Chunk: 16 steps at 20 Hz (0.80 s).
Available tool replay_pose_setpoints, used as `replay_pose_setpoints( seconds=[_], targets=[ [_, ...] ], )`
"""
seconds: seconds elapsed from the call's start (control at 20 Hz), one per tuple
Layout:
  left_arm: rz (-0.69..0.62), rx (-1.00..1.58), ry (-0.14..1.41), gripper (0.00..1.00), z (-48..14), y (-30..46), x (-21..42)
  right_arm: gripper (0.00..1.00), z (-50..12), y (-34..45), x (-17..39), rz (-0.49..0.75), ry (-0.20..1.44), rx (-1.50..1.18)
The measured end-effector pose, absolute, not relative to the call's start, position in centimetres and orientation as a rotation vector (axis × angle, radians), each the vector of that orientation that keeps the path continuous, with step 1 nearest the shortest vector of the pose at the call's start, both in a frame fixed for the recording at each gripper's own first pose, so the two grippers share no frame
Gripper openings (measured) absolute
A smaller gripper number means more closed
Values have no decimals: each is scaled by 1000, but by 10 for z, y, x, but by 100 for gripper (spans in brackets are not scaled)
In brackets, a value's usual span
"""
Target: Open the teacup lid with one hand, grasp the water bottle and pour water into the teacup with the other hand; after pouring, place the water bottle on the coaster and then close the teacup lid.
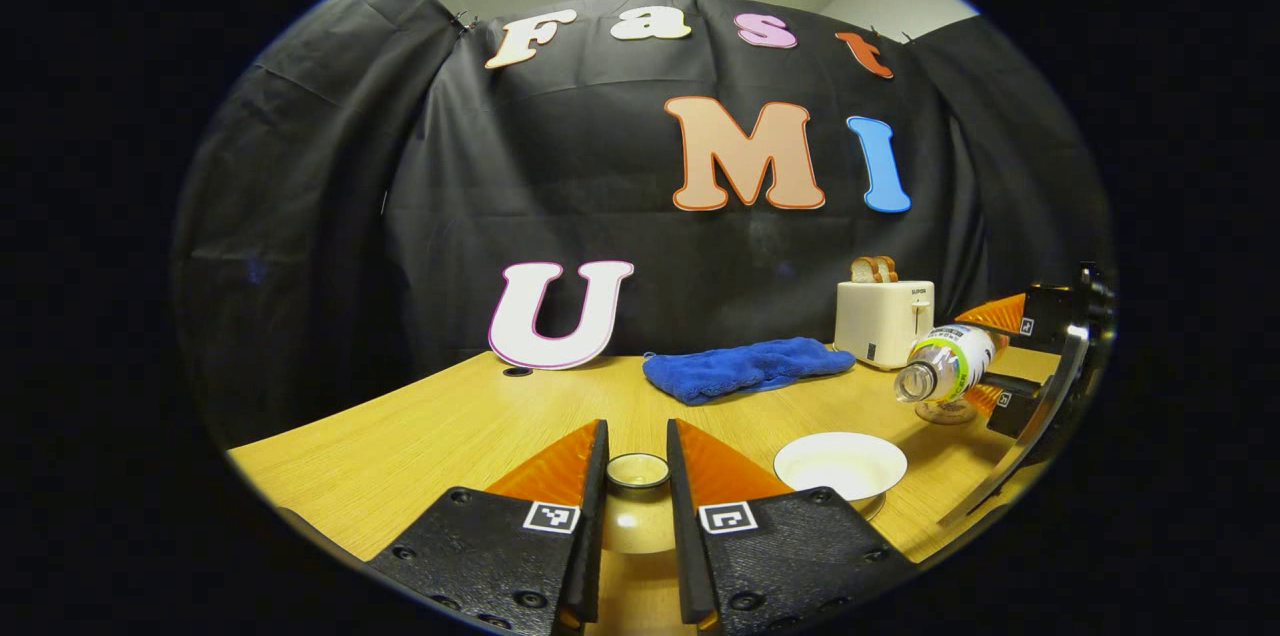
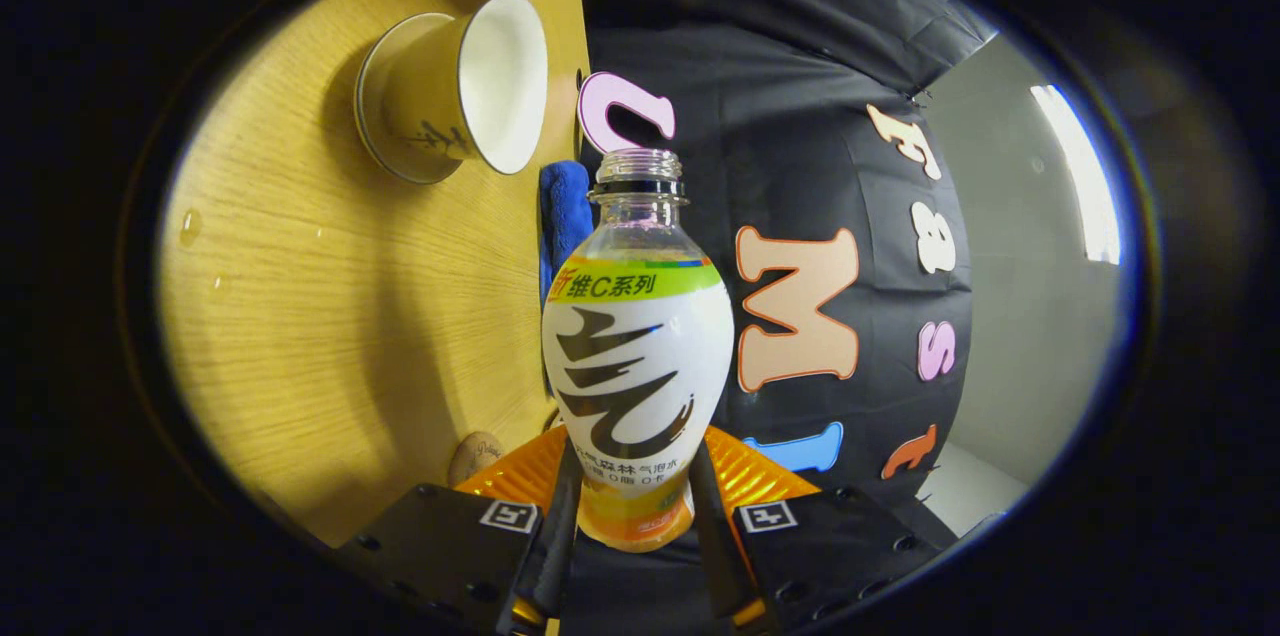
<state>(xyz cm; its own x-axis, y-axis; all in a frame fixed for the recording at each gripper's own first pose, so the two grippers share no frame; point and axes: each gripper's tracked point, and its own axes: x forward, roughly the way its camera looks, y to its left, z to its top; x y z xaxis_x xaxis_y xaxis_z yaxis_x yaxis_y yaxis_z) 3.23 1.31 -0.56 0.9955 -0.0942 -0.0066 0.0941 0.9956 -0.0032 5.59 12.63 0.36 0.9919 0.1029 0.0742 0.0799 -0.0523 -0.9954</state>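
Observation:
My left gripper (image 1: 637, 436) is shut on the teacup lid (image 1: 636, 524), whose round knob (image 1: 637, 469) shows between the fingers, held above the table. The white teacup (image 1: 840, 464) stands open just to its right. In the right gripper view the cup (image 2: 450, 86) appears sideways at upper left. My right gripper (image 2: 632, 464) is shut on the uncapped water bottle (image 2: 637, 346). In the left gripper view that bottle (image 1: 945, 363) lies nearly level, mouth pointing toward the cup, above the small round coaster (image 1: 945, 412).
A cream toaster (image 1: 885, 321) with bread stands at the back right, and a blue cloth (image 1: 745, 366) lies beside it. A few water drops (image 2: 188, 226) sit on the wooden table (image 1: 420, 436).

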Motion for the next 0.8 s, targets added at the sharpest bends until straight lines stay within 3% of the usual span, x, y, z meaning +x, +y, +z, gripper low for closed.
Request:
replay_pose_setpoints(
  seconds=[0.8],
  targets=[
    [-93, -3, 7, 29, -6, 13, 33, 58, 22, 141, 50, -51, -295, -1818]
  ],
)
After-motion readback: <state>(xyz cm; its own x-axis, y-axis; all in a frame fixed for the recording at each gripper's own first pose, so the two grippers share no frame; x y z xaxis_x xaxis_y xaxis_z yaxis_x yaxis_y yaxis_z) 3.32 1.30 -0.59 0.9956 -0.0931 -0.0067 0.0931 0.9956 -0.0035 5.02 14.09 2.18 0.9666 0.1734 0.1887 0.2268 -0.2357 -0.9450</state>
